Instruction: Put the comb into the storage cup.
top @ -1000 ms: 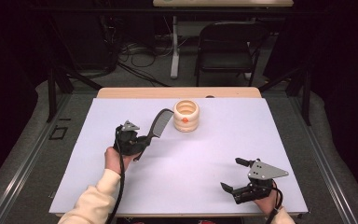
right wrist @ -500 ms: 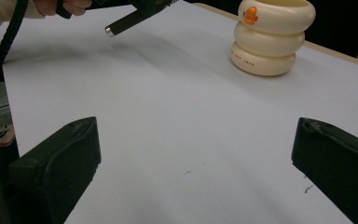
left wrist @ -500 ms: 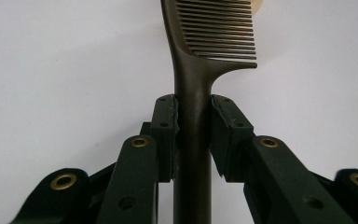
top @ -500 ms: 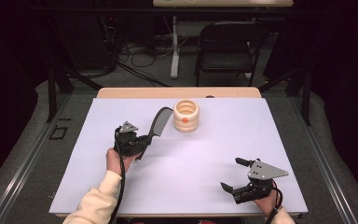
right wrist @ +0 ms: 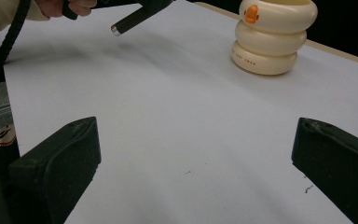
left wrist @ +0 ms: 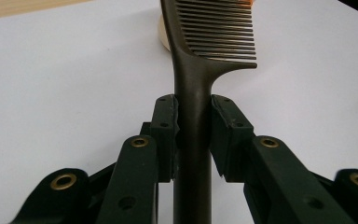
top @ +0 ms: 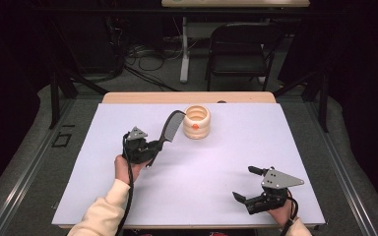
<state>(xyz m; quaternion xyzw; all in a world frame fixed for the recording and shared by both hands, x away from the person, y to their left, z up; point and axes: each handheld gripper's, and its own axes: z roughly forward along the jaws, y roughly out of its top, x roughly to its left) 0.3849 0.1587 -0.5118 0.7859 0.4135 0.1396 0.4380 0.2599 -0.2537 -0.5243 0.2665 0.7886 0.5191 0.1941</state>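
Two handheld grippers are working over a white surface [top: 202, 172] with a wooden strip along its far edge. The left gripper [top: 150, 149], held in the person's left hand [top: 128, 166] with a cream sleeve [top: 101, 216] behind it, is pinching the handle of a dark comb [top: 170, 127]. In the left gripper view its jaws are pressing on both sides of the comb handle [left wrist: 193, 140], with the teeth fanning out above to the right. The comb is being held up off the surface, tilted so its toothed end is reaching toward a cream ribbed cup [top: 197, 122] with an orange mark on its side. The comb tip is sitting just beside the cup's rim; I cannot tell whether they are touching. The right gripper [top: 251, 189] is resting low near the front right corner, well apart from the cup, its jaws spread wide with nothing between them. A black chair [top: 238, 49] is standing beyond the surface.
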